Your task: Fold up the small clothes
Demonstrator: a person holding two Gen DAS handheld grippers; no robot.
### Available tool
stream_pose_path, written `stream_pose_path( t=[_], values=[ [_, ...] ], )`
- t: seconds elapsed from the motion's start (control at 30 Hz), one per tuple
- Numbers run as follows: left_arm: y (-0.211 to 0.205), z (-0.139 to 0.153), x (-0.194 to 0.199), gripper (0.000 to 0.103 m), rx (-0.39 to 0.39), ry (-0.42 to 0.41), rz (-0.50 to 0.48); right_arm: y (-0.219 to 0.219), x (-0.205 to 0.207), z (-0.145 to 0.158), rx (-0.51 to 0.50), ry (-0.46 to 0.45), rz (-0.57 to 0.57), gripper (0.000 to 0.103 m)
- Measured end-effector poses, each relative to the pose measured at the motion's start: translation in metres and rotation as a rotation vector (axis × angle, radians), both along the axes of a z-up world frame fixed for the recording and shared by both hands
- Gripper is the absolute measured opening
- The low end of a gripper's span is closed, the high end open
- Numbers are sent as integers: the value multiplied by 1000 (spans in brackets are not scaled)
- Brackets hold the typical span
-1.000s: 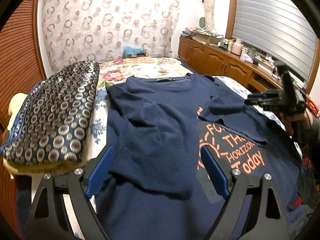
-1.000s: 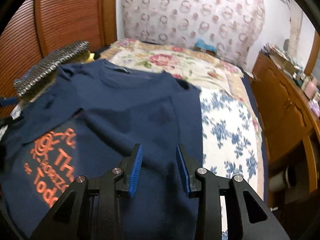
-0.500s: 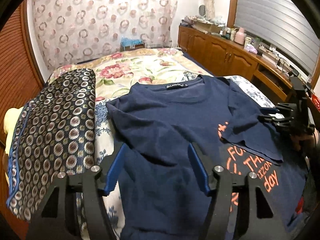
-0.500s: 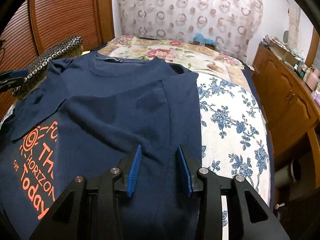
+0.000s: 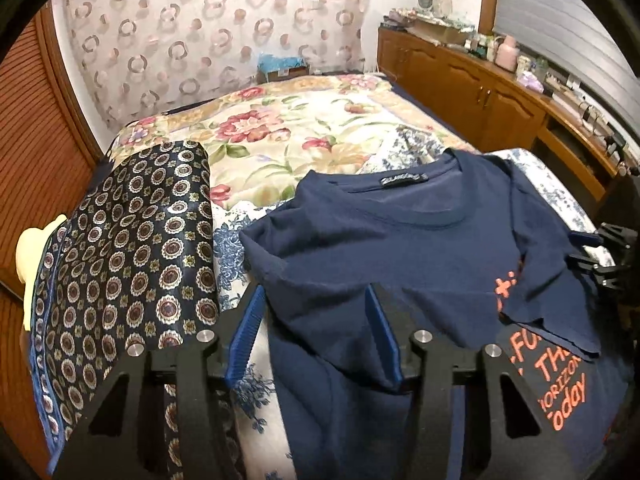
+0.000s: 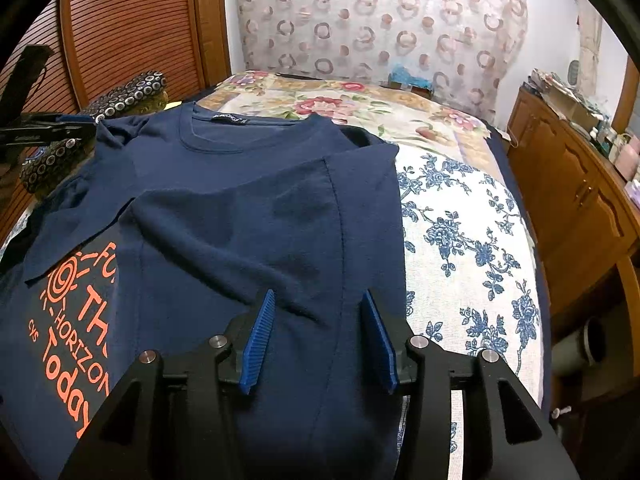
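Note:
A navy T-shirt (image 5: 400, 248) with orange lettering lies face up on the bed, collar at the far end, both sleeves folded in over the chest. My left gripper (image 5: 313, 292) hovers over the shirt's left edge; its jaws are closing, with the edge of the cloth below the gap and no pad pressing on it. My right gripper (image 6: 318, 294) hangs over the folded right side of the T-shirt (image 6: 240, 200), near a seam. Its jaws are opening and grip nothing. Each gripper shows small at the other view's edge: right gripper (image 5: 600, 256), left gripper (image 6: 48, 130).
A dark medallion-patterned cushion (image 5: 132, 260) lies along the shirt's left side, with something yellow (image 5: 32, 248) under it. The floral bedspread (image 5: 280, 136) stretches beyond the collar. Wooden cabinets (image 5: 480, 96) line the right wall, a slatted wooden door (image 6: 132, 32) the left.
My left gripper has shifted left to the shirt's left edge and its jaws have narrowed. The right gripper's jaws have widened a little and it has hardly moved.

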State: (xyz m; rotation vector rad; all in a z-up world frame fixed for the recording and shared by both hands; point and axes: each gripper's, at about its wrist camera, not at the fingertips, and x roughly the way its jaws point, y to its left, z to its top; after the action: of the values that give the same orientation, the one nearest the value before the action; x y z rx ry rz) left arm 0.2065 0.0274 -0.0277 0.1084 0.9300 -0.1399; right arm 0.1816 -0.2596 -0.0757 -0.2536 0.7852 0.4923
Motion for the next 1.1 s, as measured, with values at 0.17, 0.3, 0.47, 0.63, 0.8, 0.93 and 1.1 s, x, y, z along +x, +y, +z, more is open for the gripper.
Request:
stream_pose_path(
  t=[0.17, 0.3, 0.47, 0.63, 0.8, 0.93, 1.1],
  values=[
    [3, -7, 13, 53, 17, 40, 2, -1, 0, 0, 4, 2, 2, 49],
    [3, -11, 20, 43, 39, 70, -6, 0, 0, 0, 5, 3, 3, 50],
    [8, -16, 25, 15, 30, 92, -14, 0, 0, 0, 6, 4, 3, 51],
    [12, -3, 22, 7, 27, 49, -23, 0, 0, 0, 6, 3, 4, 51],
    [36, 30, 19, 6, 18, -50, 38, -1, 0, 0, 4, 2, 5, 51],
    [56, 37, 21, 6, 21, -74, 80, -2, 2, 0, 0, 0, 5, 52],
    [66, 33, 24, 6, 18, -86, 98, -3, 2, 0, -1, 0, 6, 53]
  ],
)
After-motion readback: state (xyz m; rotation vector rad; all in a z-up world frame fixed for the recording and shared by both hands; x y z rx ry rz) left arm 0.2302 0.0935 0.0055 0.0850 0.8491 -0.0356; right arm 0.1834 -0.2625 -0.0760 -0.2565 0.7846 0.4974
